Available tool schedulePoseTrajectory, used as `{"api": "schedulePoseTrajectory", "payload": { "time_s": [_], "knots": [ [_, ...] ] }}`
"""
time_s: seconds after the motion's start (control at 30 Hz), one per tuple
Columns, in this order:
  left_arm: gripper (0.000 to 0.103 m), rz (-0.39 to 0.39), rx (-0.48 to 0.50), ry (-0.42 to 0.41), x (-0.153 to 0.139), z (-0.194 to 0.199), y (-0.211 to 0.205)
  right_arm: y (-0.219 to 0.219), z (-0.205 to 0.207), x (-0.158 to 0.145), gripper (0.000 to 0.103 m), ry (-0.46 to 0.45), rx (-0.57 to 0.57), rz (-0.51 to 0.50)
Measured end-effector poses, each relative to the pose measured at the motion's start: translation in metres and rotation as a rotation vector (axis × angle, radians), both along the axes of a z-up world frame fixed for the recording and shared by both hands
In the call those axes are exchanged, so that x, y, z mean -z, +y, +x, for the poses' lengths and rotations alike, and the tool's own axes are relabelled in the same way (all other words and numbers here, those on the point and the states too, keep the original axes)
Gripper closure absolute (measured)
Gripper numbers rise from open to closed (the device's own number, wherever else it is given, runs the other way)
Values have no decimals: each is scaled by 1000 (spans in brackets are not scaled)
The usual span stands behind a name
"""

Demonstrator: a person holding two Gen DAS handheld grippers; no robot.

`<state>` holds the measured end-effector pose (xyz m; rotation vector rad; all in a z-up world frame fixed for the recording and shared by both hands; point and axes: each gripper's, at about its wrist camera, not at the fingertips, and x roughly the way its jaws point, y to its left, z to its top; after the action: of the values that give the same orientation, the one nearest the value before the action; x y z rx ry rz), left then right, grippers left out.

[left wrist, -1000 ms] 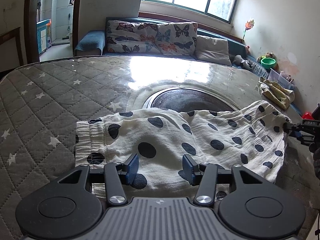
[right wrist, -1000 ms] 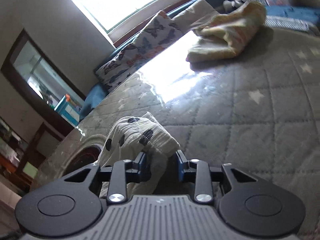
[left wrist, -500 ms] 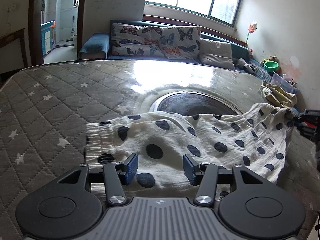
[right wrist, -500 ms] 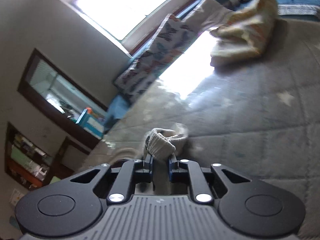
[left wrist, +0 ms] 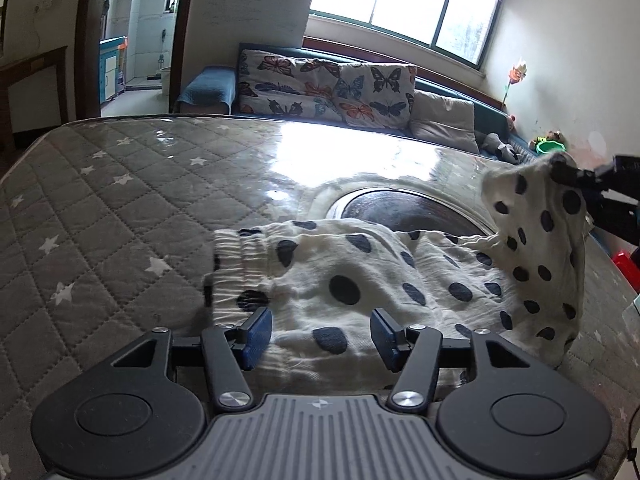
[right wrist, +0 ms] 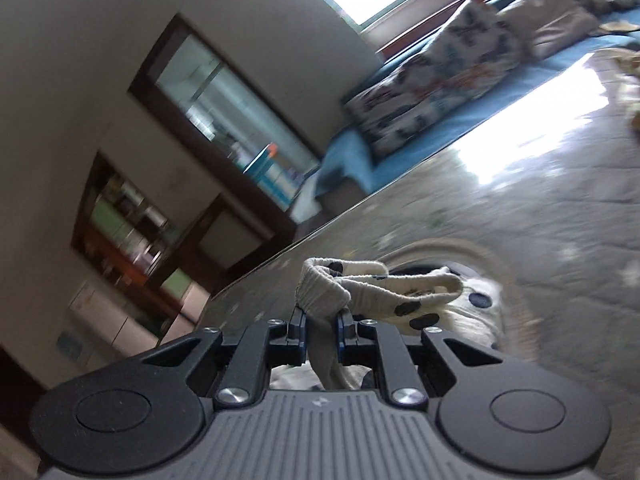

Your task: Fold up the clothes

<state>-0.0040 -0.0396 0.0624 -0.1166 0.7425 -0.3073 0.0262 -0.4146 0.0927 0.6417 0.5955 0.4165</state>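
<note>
White pants with dark polka dots (left wrist: pixel 360 276) lie on the grey quilted star-pattern table cover (left wrist: pixel 100 220), the elastic waistband to the left. My left gripper (left wrist: pixel 320 332) is open and empty, low over the near edge of the pants. My right gripper (right wrist: pixel 322 330) is shut on the cuff end of the pants (right wrist: pixel 360 288) and holds it lifted above the table. It also shows in the left wrist view (left wrist: pixel 576 176) at the right, with the leg (left wrist: pixel 536 240) hanging from it.
A dark round inset (left wrist: pixel 400 212) shows in the table behind the pants. A sofa with butterfly cushions (left wrist: pixel 332 88) runs along the far side under the window. A doorway (left wrist: pixel 132 40) opens at the far left. A red item (left wrist: pixel 626 266) sits past the table's right edge.
My right gripper has closed on the pants' cuff end and lifted it up off the table, swinging leftward. The left gripper has stayed open at the near edge.
</note>
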Motion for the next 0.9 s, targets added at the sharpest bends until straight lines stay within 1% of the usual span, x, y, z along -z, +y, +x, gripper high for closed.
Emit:
{"api": "schedulePoseTrajectory", "payload": {
  "time_s": [0.13,0.27,0.37,0.6,0.73,0.8,0.87,0.9],
  "knots": [
    [44,-14,-20,-10,-1,-5,14,35,12,-6,91,-12,-68,-8],
    [44,-38,-54,-25,-4,-14,31,79,19,-13,91,-32,-149,-41],
    [43,-52,-90,-30,-4,-21,46,117,13,-8,91,-62,-216,-148],
    [42,-54,-163,-25,-7,-26,68,208,-2,7,91,-134,-372,-408],
    [43,-74,-184,-42,-15,-25,76,243,-20,22,90,-163,-477,-546],
    [42,-79,-181,-54,-20,-23,75,259,-33,28,88,-202,-521,-630],
    [42,-80,-170,-67,-24,-21,72,273,-46,33,79,-251,-561,-722],
    [42,-80,-163,-70,-26,-19,70,278,-53,35,76,-285,-579,-768]
  ]
}}
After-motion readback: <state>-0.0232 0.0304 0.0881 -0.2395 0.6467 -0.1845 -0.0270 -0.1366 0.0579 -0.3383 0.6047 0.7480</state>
